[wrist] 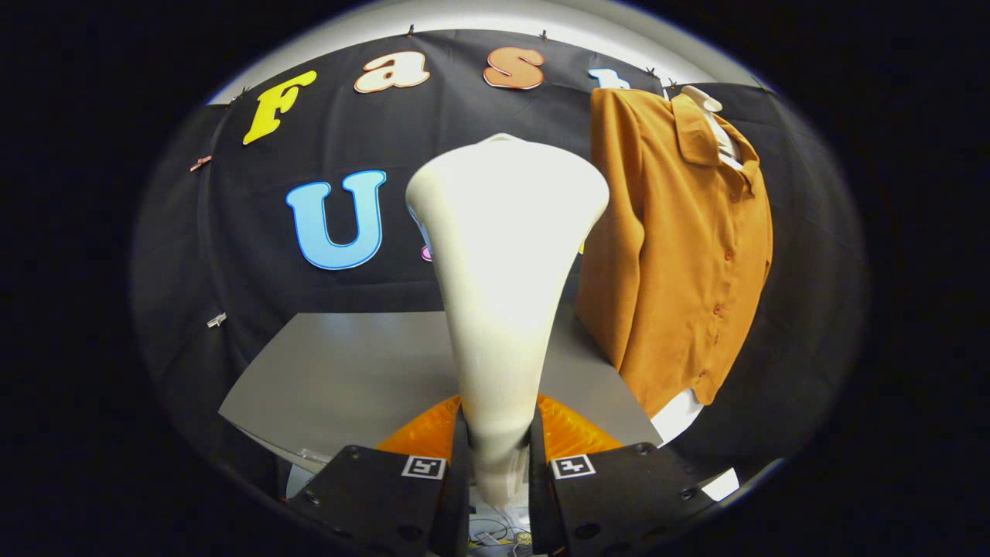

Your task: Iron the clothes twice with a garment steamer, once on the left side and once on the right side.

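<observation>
The tongs [501, 464] grip the white garment steamer [506, 255] by its narrow handle, a rigid, smooth, likely top-heavy body. The soft orange shirt [684, 247] hangs beyond, to the right, above the table [340, 371]

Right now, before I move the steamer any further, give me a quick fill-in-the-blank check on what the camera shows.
1. The tool is shut on the handle of the white ____.
2. The shirt hanging on the booth wall is ____ in colour.
3. The steamer head is held ____ the shirt, not touching it.
4. Down its front, the shirt closes with a row of ____.

Missing words: steamer; orange; beside; buttons
</observation>
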Tool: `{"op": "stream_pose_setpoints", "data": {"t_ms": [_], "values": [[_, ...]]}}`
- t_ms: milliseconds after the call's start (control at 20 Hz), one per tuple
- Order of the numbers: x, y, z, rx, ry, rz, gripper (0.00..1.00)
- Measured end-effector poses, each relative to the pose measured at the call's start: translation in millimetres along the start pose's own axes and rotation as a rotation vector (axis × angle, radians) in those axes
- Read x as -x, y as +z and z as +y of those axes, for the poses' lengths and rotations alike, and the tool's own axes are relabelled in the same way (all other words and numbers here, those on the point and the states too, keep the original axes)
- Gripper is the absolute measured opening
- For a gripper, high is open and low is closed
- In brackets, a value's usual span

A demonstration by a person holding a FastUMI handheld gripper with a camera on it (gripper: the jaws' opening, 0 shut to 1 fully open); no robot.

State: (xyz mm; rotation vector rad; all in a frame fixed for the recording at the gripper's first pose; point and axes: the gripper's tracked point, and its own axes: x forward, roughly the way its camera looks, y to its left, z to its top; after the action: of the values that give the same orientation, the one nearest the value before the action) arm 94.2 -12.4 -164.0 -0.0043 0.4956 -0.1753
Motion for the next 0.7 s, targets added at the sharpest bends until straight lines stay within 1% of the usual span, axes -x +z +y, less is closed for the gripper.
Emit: {"op": "stream_pose_setpoints", "data": {"t_ms": [100,200,400,500,600,700], "values": [[21.0,7.1,1.0,0.002,-0.020,-0.043,0.35],[39.3,6.6,2.9,-0.007,-0.032,-0.060,0.34],[71.9,3.3,-7.8,-0.010,-0.085,-0.089,0.34],[84.0,4.9,-21.0,-0.013,-0.113,-0.110,0.34],[91.6,6.9,-42.4,-0.025,-0.145,-0.123,0.34],[96.1,7.8,-66.7,-0.045,-0.160,-0.127,0.34]]}}
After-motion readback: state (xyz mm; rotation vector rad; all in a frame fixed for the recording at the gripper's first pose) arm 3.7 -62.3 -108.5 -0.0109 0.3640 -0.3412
